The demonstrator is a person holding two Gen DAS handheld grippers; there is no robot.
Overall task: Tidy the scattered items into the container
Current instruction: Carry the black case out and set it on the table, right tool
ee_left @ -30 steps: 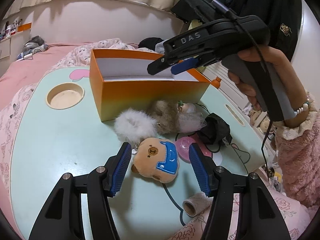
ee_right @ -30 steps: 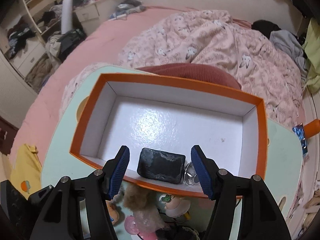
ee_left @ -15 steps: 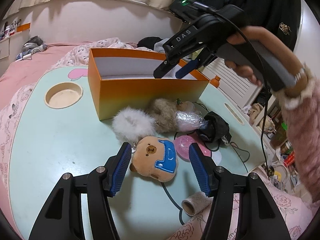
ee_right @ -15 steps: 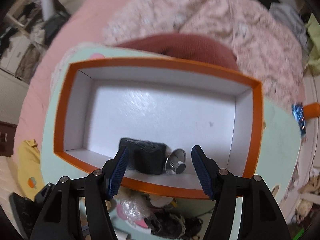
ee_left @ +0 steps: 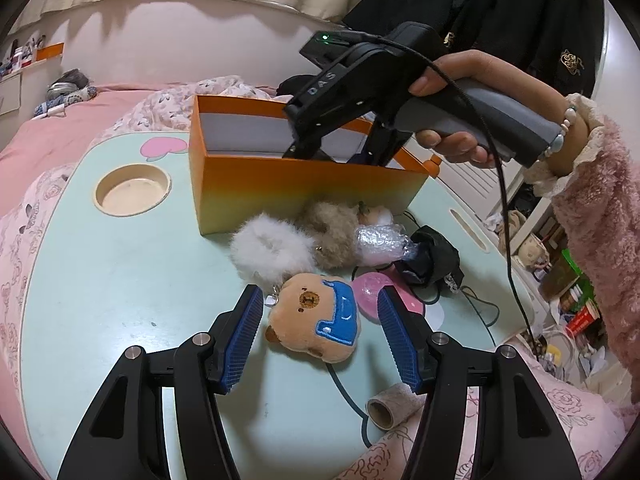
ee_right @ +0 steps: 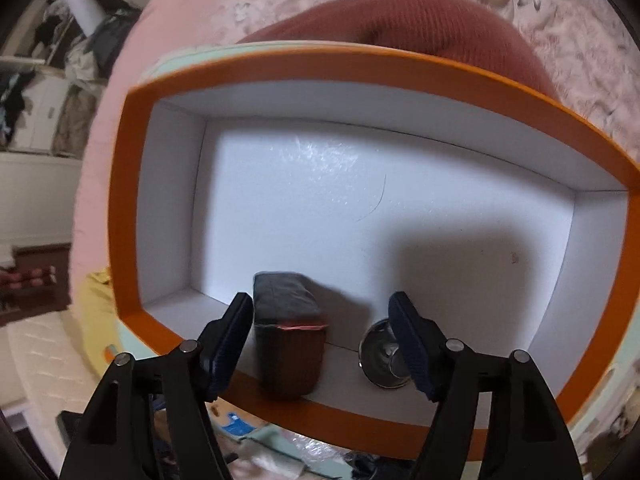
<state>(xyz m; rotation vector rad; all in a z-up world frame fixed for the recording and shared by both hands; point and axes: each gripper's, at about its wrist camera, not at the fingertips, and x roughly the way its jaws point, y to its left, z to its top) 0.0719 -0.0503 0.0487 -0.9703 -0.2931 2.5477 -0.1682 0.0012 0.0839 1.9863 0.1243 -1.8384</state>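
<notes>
An orange box (ee_left: 304,188) with a white inside (ee_right: 360,208) stands on the mint table. In it lie a dark pouch (ee_right: 290,336) and a small shiny metal piece (ee_right: 380,356). My right gripper (ee_right: 322,320) is open, its fingers dipped into the box on either side of the pouch; it also shows in the left wrist view (ee_left: 340,152). My left gripper (ee_left: 320,320) is open, straddling a bear plush with a blue patch (ee_left: 316,328) on the table. Behind the bear lie a white fluffy ball (ee_left: 268,248), a brown fluffy toy (ee_left: 332,228) and a bubble-wrapped item (ee_left: 380,244).
A pink round case (ee_left: 376,292), a black bundle with cables (ee_left: 432,256) and a cardboard roll (ee_left: 390,404) lie at the right of the table (ee_left: 100,280). A round cup recess (ee_left: 132,192) sits at the left. Bed and pink bedding surround the table.
My right gripper has dropped from above the box down into it, close over the dark pouch. My left gripper has stayed around the bear plush.
</notes>
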